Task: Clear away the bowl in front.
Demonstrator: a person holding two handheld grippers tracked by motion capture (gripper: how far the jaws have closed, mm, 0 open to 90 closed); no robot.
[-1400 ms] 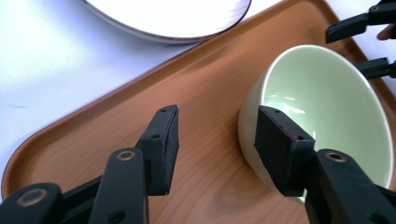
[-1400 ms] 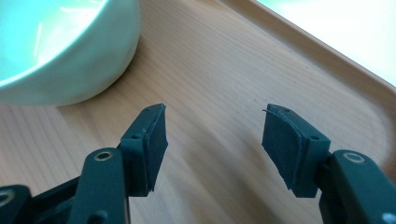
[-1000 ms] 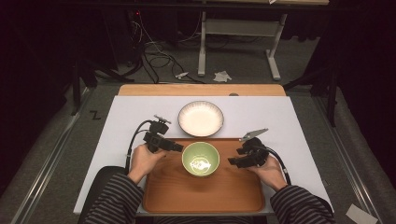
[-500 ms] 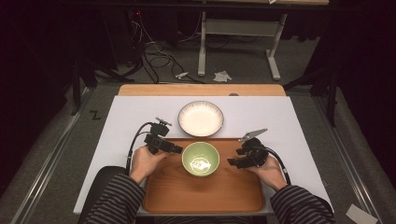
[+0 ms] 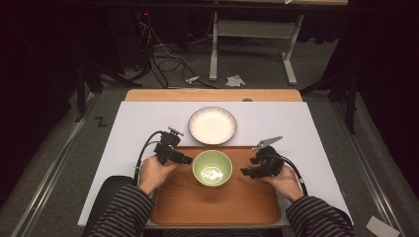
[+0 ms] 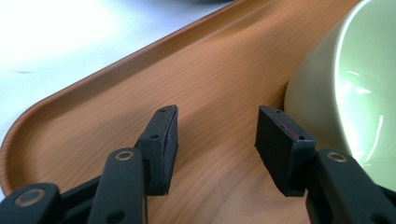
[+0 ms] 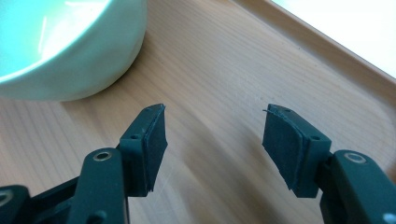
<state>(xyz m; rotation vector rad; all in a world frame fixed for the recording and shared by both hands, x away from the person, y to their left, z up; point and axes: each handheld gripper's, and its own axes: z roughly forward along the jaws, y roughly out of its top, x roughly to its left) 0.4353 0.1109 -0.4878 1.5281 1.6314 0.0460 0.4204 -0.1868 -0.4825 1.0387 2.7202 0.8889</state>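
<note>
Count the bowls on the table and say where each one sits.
2. The green bowl stands on the wooden tray, between the left tongs and right tongs. The white bowl sits beyond the tray on the white table cover. None appears hidden.

A pale green bowl (image 5: 212,168) was seen on a brown wood-grained tray (image 5: 216,207). A white plate (image 5: 212,125) with a striped rim was noted, and dark striped sleeves (image 5: 123,215).
</note>
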